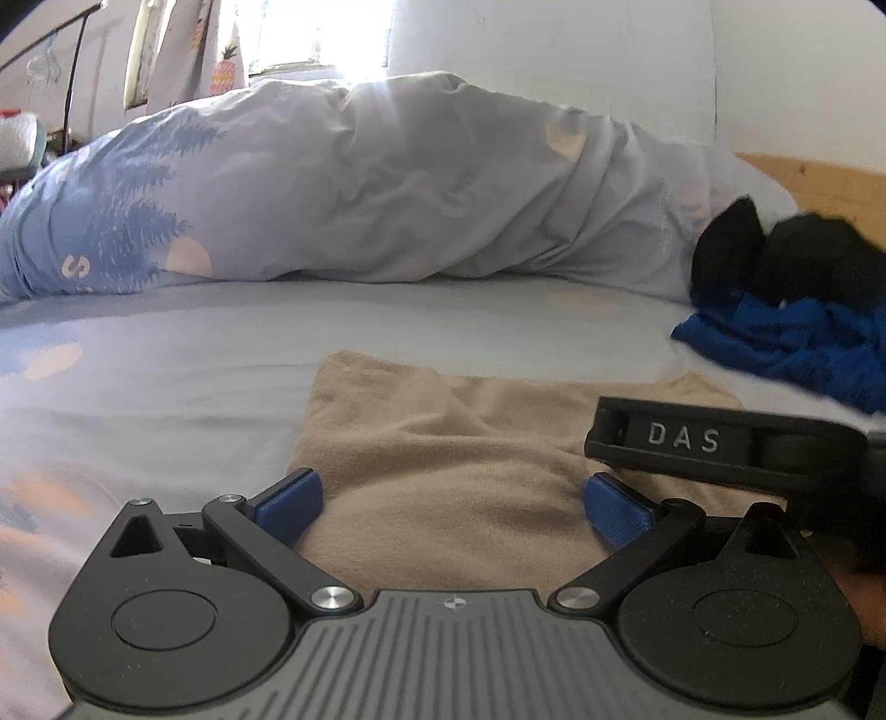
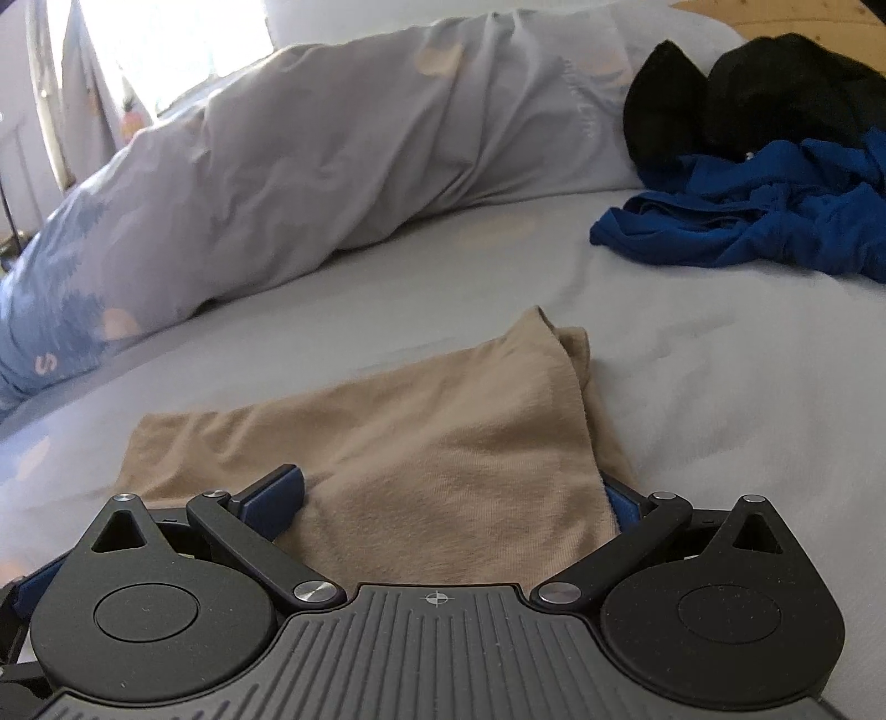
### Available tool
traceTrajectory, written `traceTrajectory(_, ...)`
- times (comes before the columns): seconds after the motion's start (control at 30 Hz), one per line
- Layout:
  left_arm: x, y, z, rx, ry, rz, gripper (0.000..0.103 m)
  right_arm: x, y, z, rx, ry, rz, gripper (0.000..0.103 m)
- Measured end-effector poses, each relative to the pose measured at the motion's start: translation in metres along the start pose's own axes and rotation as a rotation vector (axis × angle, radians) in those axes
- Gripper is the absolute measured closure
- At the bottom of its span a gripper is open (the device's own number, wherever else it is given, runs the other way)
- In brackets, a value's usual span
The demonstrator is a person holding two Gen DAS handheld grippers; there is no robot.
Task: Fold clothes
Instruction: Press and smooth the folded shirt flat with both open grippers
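A tan garment [image 1: 443, 443] lies folded flat on the pale blue bedsheet [image 1: 166, 354]. My left gripper [image 1: 451, 507] stands open at its near edge, blue pads wide apart with cloth between them. The black body of the right gripper [image 1: 681, 437], marked DAS, rests on the garment's right side. In the right wrist view the tan garment [image 2: 415, 432] shows a folded layer rising to a corner at its far end. My right gripper [image 2: 448, 501] is open over the near edge. Its right pad is partly covered by the cloth's edge.
A crumpled blue garment [image 2: 747, 221] and a black garment [image 2: 747, 88] are heaped at the far right of the bed. A rolled duvet [image 1: 360, 183] with a tree print runs along the back. Behind it are a wooden headboard [image 1: 819, 177] and a bright curtained window [image 1: 310, 33].
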State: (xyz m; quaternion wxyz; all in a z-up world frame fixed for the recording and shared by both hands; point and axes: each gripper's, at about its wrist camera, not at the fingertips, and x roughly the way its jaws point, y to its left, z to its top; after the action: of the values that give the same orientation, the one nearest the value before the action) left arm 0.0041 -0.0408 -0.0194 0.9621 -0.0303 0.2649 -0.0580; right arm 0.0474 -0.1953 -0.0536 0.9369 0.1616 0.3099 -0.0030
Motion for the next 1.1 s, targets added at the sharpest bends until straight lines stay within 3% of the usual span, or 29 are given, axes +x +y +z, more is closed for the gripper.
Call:
traceTrajectory(0.23,-0.014,0.007,0.0,-0.006,-0.018,-0.015,0.0,-0.01,0.005,0.003,-0.082,-0.001,-0.035,0.0)
traceTrajectory(0.33,-0.014,0.006,-0.001,0.009,-0.003,-0.001,0.0,-0.013,0.005,0.001,-0.105,-0.006,-0.009,0.0)
traceTrajectory(0.47,-0.007,0.001,-0.003,0.037,0.023,0.034,0.0,-0.008,-0.009,0.0,-0.043,0.022,0.043,0.0)
traceTrajectory(0.63,-0.003,-0.008,-0.005,0.095,0.048,0.087,0.0,-0.005,-0.003,-0.002,-0.082,0.026,0.019,0.0)
traceTrajectory(0.9,-0.001,-0.009,-0.007,0.115,0.059,0.105,0.0,-0.001,0.004,-0.004,-0.119,0.031,-0.004,0.0)
traceTrajectory(1.1,-0.001,-0.007,-0.002,0.067,0.048,0.054,0.0,-0.001,0.005,-0.005,-0.125,0.031,-0.007,0.0)
